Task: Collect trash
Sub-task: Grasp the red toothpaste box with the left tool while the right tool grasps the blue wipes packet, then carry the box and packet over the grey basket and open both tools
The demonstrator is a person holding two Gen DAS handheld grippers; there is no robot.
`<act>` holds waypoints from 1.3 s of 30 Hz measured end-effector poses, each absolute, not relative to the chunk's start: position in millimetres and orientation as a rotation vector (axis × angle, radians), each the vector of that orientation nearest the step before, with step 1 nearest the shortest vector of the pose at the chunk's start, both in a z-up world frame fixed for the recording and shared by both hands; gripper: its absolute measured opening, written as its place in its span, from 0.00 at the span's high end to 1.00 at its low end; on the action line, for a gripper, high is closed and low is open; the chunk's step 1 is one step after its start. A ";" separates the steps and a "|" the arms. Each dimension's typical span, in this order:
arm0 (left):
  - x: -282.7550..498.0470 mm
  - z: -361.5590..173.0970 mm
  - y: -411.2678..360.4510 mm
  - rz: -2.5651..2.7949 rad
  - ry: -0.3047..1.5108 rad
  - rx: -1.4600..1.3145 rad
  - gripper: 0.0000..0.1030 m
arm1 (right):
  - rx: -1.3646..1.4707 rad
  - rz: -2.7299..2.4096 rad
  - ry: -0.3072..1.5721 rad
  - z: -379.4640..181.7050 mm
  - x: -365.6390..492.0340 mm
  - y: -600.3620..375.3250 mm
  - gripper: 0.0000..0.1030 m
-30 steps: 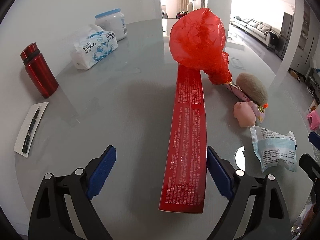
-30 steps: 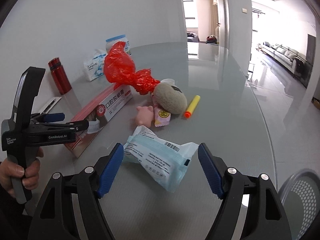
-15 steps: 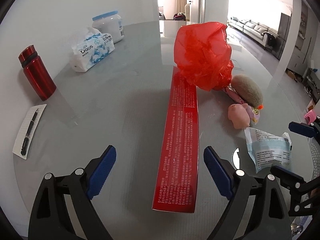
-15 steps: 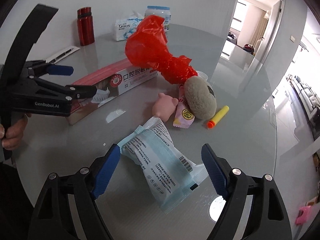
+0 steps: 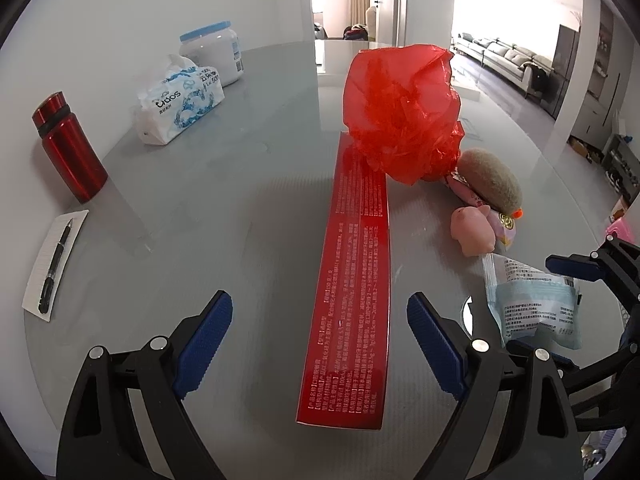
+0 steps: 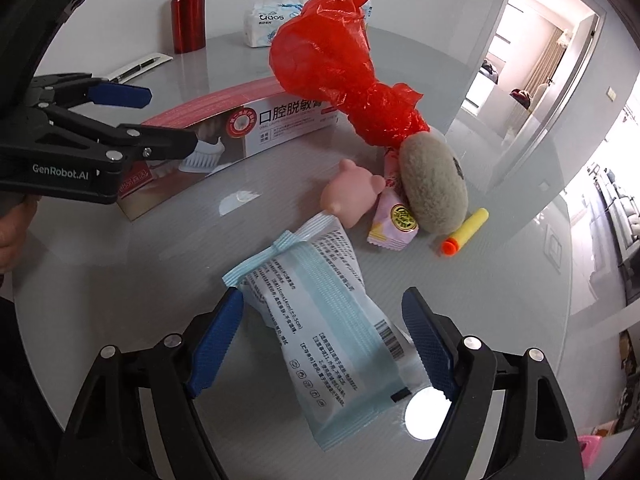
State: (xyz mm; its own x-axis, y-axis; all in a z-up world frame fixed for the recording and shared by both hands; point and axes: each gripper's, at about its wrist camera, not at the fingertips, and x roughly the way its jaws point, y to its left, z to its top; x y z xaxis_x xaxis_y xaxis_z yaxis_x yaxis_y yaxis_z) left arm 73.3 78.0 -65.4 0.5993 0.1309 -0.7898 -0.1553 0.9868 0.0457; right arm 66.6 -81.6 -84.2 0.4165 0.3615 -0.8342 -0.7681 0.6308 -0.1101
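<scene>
A light blue plastic packet (image 6: 320, 332) lies on the grey glass table (image 6: 500, 240), between the open jaws of my right gripper (image 6: 322, 340); it also shows in the left wrist view (image 5: 532, 304). A long red toothpaste box (image 5: 352, 272) lies between the open jaws of my left gripper (image 5: 320, 340), untouched. A crumpled red plastic bag (image 5: 400, 116) rests on the box's far end. A pink snack wrapper (image 6: 394, 220) lies by the toys.
A pink pig toy (image 6: 352, 194), a tan plush (image 6: 434, 184) and an orange-tipped yellow dart (image 6: 466, 232) lie near the packet. A red bottle (image 5: 68, 148), tissue pack (image 5: 180, 100), white jar (image 5: 214, 52) and a pen on paper (image 5: 56, 264) sit at the left.
My right gripper has moved in over the blue packet so the jaws now straddle it. My left gripper has drawn back slightly along the red box.
</scene>
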 end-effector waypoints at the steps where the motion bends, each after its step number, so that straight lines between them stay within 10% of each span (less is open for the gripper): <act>1: 73.3 -65.6 78.1 0.164 0.914 -0.031 0.15 | -0.515 0.753 0.884 -84.2 66.1 -82.4 0.44; 17: 100.2 -78.9 76.7 0.170 0.905 -0.030 0.15 | 0.020 0.598 0.775 -49.9 30.4 -144.0 0.53; 24: 108.1 -91.2 82.3 0.130 0.957 -0.074 0.62 | 0.102 0.530 0.772 -47.8 18.0 -157.0 0.53; 39: 50.8 -45.1 126.5 0.201 0.816 -0.121 0.66 | 0.135 0.472 0.756 -48.1 5.7 -149.5 0.53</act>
State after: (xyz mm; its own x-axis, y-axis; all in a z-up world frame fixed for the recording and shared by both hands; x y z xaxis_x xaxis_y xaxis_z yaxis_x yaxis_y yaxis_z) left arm 50.8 126.5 -45.1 0.6676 0.1312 -0.7329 -0.2243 0.9741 -0.0300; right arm 5.7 -149.5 -48.1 0.6294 0.4581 -0.6278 -0.3629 0.8876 0.2838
